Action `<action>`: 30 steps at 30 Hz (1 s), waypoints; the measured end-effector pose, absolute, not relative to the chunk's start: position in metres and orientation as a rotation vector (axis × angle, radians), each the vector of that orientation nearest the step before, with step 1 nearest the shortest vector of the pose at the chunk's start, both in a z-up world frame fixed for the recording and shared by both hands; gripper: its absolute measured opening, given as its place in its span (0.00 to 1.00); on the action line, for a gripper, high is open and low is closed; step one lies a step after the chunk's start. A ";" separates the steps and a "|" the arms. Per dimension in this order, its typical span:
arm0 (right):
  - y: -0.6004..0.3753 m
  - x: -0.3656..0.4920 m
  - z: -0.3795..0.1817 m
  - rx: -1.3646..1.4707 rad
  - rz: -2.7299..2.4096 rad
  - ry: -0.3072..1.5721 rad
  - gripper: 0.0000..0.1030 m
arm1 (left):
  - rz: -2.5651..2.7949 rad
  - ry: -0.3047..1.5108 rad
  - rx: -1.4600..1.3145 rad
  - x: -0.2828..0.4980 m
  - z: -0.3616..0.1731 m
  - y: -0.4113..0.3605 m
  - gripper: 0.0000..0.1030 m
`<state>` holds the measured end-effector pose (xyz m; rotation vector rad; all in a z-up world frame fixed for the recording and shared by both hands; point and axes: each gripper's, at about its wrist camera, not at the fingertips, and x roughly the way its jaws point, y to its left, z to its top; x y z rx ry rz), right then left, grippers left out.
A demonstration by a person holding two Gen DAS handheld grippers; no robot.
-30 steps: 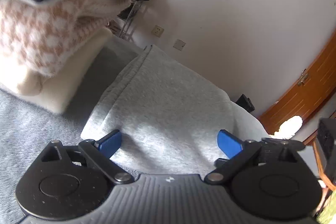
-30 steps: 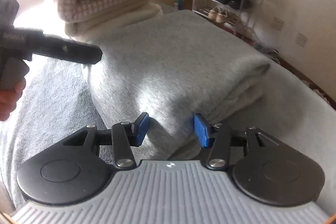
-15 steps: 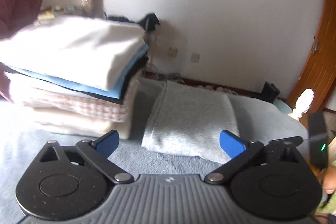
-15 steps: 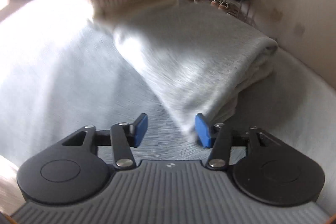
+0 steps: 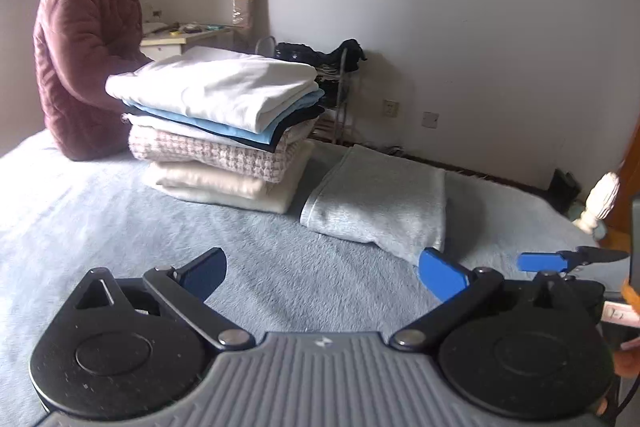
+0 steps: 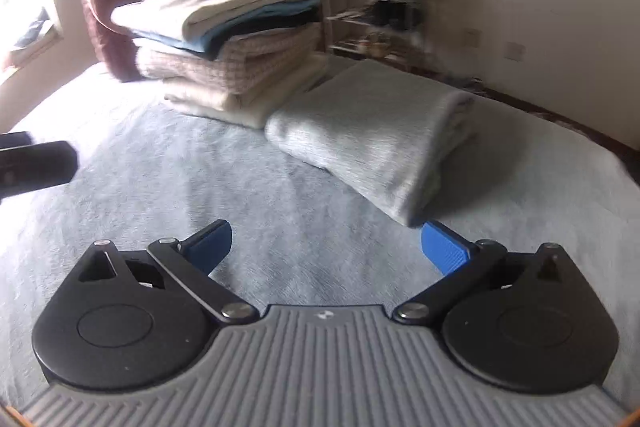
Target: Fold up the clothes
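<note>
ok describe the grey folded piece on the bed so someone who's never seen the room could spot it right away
Start at the bed with its pale blue fuzzy cover, then find the tall stack of folded clothes on it. The grey folded garment lies flat beside that stack, on the side nearer the shoe rack. It is the only folded piece lying alone, low and single, plain light grey.

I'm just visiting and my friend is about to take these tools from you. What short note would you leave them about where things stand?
Left hand-held gripper: open, holding nothing.
Right hand-held gripper: jaws opening wide, nothing between them.
Grey garment: folded, lying on the bed right beside the stack of folded clothes, not on it.
Done: this garment looks folded and released.
Left: probably put it on the stack; no unfolded clothes are in view.
A person in a maroon coat sits behind the stack.
</note>
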<state>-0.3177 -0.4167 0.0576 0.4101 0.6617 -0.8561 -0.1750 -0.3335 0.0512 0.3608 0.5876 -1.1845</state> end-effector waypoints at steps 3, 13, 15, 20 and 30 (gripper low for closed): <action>-0.403 -0.322 0.061 0.400 -0.955 0.680 0.99 | -1.177 0.601 0.363 -0.191 0.065 -0.322 1.00; -0.379 -0.339 0.072 0.359 -1.059 0.689 0.99 | -1.099 0.686 0.378 -0.200 0.061 -0.315 1.00; -0.377 -0.341 0.072 0.351 -1.078 0.694 0.99 | -1.095 0.688 0.393 -0.202 0.059 -0.316 1.00; -0.371 -0.339 0.072 0.331 -1.072 0.708 0.99 | -1.105 0.675 0.397 -0.211 0.060 -0.317 1.00; -0.355 -0.331 0.076 0.251 -1.060 0.717 0.99 | -1.111 0.659 0.384 -0.221 0.069 -0.308 1.00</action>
